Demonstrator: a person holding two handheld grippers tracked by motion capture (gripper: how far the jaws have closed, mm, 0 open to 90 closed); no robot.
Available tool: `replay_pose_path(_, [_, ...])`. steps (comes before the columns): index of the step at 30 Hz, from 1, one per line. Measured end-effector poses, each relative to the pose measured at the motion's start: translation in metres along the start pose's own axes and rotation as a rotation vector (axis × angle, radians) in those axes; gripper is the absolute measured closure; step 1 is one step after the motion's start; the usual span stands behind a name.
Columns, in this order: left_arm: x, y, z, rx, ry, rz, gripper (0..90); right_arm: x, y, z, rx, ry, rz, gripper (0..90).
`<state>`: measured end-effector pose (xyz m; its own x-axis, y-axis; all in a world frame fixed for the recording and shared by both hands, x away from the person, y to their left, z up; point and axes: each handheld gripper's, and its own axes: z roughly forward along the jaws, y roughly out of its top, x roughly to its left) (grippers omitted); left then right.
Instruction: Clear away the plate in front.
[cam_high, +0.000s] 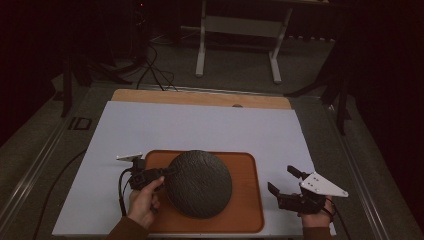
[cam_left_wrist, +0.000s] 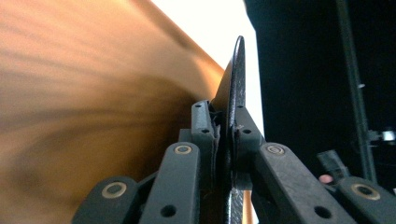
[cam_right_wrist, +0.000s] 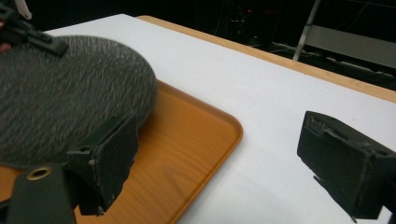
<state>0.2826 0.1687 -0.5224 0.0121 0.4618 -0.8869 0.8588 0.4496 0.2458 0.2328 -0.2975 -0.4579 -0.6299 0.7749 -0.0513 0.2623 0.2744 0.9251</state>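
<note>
Left gripper (cam_high: 167, 172) pinches plate (cam_high: 200, 184) rim, wrist sideways.

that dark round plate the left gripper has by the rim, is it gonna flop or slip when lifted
Probably stiff: the dark plate keeps a straight, thin edge between the left gripper jaws, with no sag visible. Its rough, textured surface likely resists slipping. Gripped at one rim only, it may droop or twist toward the wooden tray, and it looks fairly heavy for its thickness.
</note>
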Motion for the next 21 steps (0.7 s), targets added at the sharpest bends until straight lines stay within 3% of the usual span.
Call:
replay_pose_path(3, [0.0052, -0.0038, 0.0030, 0.019, 0.025, -0.003, 84.2, 0.0004, 0.0002, 0.0002, 0.001, 0.001, 0.000, 12.3])
replay_pose_path(6, [0.0087, -0.0055, 0.0054, 0.032, 0.017, -0.020, 84.5, 0.0006, 0.0004, 0.0002, 0.001, 0.001, 0.000, 12.3])
replay_pose_path(12, [0.0115, -0.0029, 0.0064, 0.068, 0.034, 0.008, 85.5, 0.0008, 0.0004, 0.0005, 0.002, 0.002, -0.001, 12.3])
replay_pose_path(13, [0.0105, -0.0023, 0.0065, 0.081, 0.070, 0.048, 85.1, 0.0008, 0.0004, 0.0005, 0.003, 0.003, -0.002, 12.3])
replay_pose_path(17, [0.0109, -0.0016, 0.0069, 0.096, 0.094, 0.069, 83.3, 0.0009, 0.0004, 0.0000, 0.001, 0.003, -0.004, 12.3])
replay_pose_path(18, [0.0099, -0.0013, 0.0079, 0.109, 0.121, 0.099, 82.1, 0.0009, 0.0004, -0.0001, 0.001, 0.003, -0.003, 12.3])
replay_pose_path(21, [0.0091, -0.0004, 0.0090, 0.124, 0.146, 0.123, 79.5, 0.0009, 0.0003, 0.0000, 0.002, 0.003, -0.003, 12.3])
